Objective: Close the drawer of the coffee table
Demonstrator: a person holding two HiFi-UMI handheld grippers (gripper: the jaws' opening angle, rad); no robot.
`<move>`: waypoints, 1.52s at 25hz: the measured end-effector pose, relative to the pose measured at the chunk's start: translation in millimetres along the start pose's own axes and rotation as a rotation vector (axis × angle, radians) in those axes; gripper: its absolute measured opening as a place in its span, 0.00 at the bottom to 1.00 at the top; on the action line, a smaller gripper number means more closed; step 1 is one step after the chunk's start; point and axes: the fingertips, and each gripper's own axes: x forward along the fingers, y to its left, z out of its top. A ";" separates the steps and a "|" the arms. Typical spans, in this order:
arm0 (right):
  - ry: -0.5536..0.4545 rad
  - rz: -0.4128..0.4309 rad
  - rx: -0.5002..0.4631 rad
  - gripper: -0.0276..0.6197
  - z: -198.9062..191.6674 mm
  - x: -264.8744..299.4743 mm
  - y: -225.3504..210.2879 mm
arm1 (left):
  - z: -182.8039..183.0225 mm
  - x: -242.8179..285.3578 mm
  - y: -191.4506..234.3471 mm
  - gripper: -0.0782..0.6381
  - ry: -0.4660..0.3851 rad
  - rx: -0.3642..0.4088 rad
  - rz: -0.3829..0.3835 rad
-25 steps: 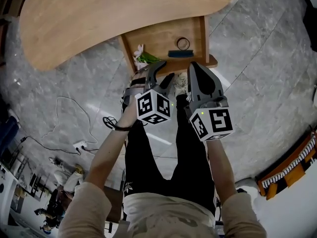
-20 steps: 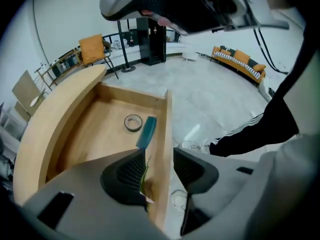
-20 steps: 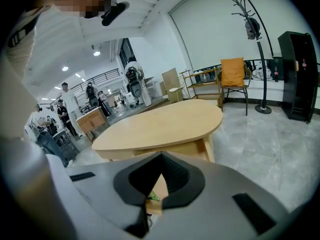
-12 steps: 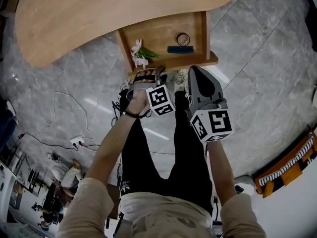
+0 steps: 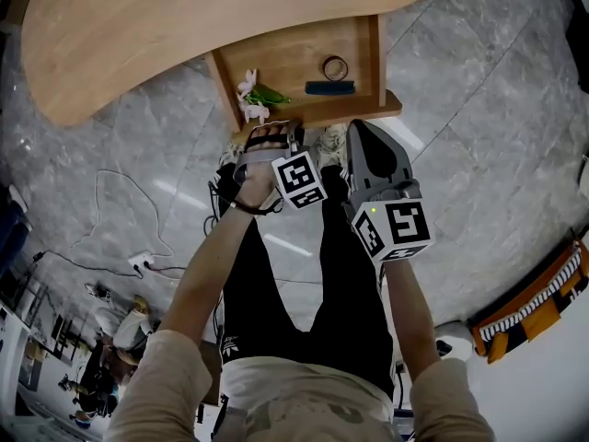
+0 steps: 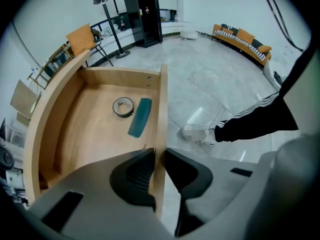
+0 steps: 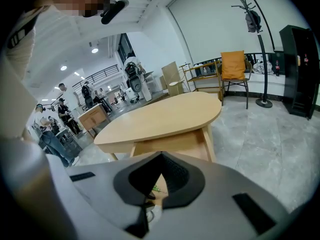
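Since a second before, the left gripper (image 6: 160, 155) had dropped from beside its partner down onto the open drawer, while the right one had barely shifted. The pale wooden drawer (image 6: 85, 129) was pulled well out from under the kidney-shaped, light wood coffee table top (image 5: 184, 26), so the closing had not yet begun.

The left gripper pointed steeply down over the drawer's thin wooden front board (image 5: 340, 110), straddling its top edge near the left corner. Its jaws were closing, with the board between them, and the dark pads looked to lie against both faces. That looked like a pinch taken to give a firm hold for pushing the drawer in.

The right gripper (image 7: 159, 155) hovered above and just short of the front board, near the right end. Its jaws were together with nothing between them. It seemed parked clear of the drawer, perhaps ready to help press on the front.

Inside the drawer lay a small grey ring of tape (image 6: 123, 107) and, just beside it, a teal plastic comb (image 6: 140, 117). Both sat towards the right side. A sprig of white and green artificial flowers (image 5: 253, 95) lay in the left front corner, close behind the board, low enough not to catch.
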 end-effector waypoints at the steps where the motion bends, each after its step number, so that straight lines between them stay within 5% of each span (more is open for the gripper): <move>1: 0.000 -0.003 0.001 0.05 -0.2 -0.4 -0.9 | 0.4 -0.4 -0.2 0.22 0.000 0.002 -0.003; 11: -0.007 -0.004 -0.002 0.05 11.5 -2.9 0.6 | 0.1 -7.1 0.4 0.21 0.021 0.002 0.003; 22: -0.038 -0.019 0.001 0.05 28.4 -8.2 -10.1 | 24.7 -56.3 25.8 0.21 -0.069 -0.112 0.061; 38: -0.040 -0.009 0.002 0.05 25.7 -6.5 -6.4 | 24.3 -61.5 116.2 0.22 -0.053 -0.195 0.218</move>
